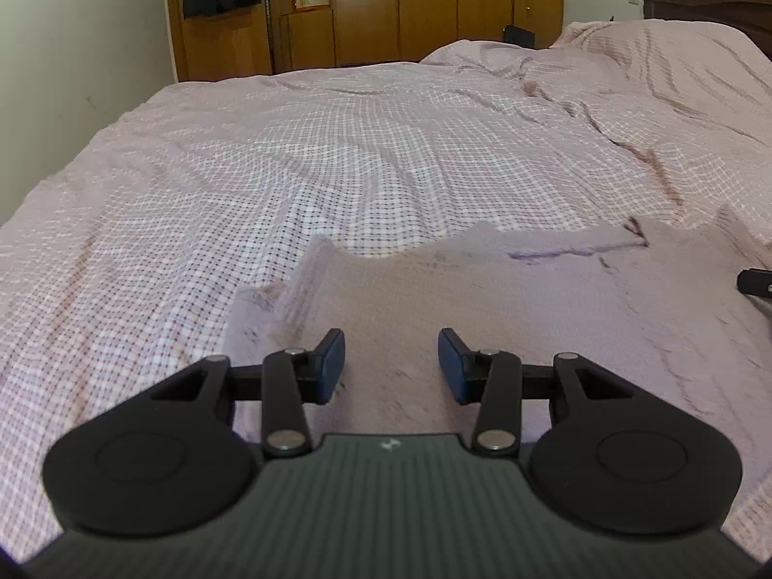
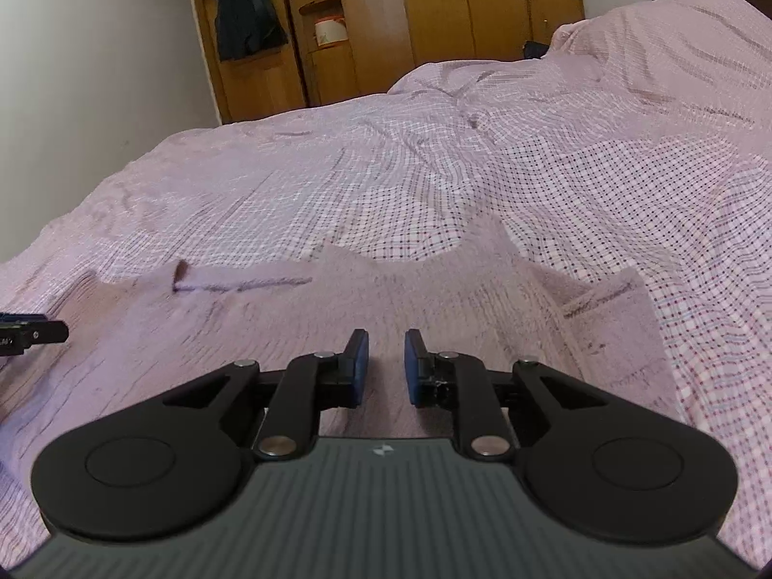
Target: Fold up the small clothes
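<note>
Fuzzy mauve fabric of a small garment (image 1: 506, 299) is spread flat on the checked bedspread (image 1: 337, 154). Over its near edge both claws are held released: left gripper (image 1: 392, 366) wider, right gripper (image 2: 387, 367) narrower. Beyond stands a wooden wardrobe (image 1: 386, 5).

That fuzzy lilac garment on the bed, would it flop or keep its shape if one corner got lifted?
Probably flop: the fuzzy lilac garment already sags into soft folds and follows the checked bedspread beneath. It looks light, like thin fleece. The nap may give the pads some grip, so likely not slippery.
</note>
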Action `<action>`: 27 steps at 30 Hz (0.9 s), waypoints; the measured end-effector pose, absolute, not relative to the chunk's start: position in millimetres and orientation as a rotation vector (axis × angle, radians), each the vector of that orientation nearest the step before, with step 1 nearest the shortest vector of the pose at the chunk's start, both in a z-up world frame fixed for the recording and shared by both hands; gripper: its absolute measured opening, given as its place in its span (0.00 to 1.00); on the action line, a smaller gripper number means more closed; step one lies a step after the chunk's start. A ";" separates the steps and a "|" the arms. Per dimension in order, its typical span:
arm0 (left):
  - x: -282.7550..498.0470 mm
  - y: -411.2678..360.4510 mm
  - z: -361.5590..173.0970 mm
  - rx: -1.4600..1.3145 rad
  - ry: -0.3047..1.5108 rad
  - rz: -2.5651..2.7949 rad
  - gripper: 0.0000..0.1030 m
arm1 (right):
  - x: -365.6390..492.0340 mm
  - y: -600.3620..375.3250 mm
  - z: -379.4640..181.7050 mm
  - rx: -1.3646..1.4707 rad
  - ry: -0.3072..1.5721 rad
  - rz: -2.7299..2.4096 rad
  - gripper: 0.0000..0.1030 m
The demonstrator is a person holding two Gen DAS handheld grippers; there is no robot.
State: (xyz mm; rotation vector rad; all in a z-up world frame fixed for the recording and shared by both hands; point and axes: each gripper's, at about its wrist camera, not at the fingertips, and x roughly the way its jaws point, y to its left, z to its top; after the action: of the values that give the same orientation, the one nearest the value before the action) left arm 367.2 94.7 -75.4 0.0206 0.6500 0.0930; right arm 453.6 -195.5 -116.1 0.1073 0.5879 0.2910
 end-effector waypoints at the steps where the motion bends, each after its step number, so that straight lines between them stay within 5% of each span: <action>1: 362.8 90.7 -73.6 0.019 0.652 0.088 0.44 | 448.5 -195.6 -114.0 0.097 0.591 0.292 0.20; 11: 322.9 47.1 -58.4 -0.003 0.654 0.071 0.44 | 388.6 -249.9 -76.8 0.170 0.541 0.245 0.21; 27: 304.4 -6.3 -76.3 0.048 0.716 0.014 0.44 | 352.3 -346.9 -118.1 0.439 0.564 0.283 0.22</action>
State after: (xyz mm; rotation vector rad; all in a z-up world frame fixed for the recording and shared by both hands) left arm 304.4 -6.3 -76.3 0.0477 0.7163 0.0142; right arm 352.3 -346.9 -118.1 0.4393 0.5637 0.2833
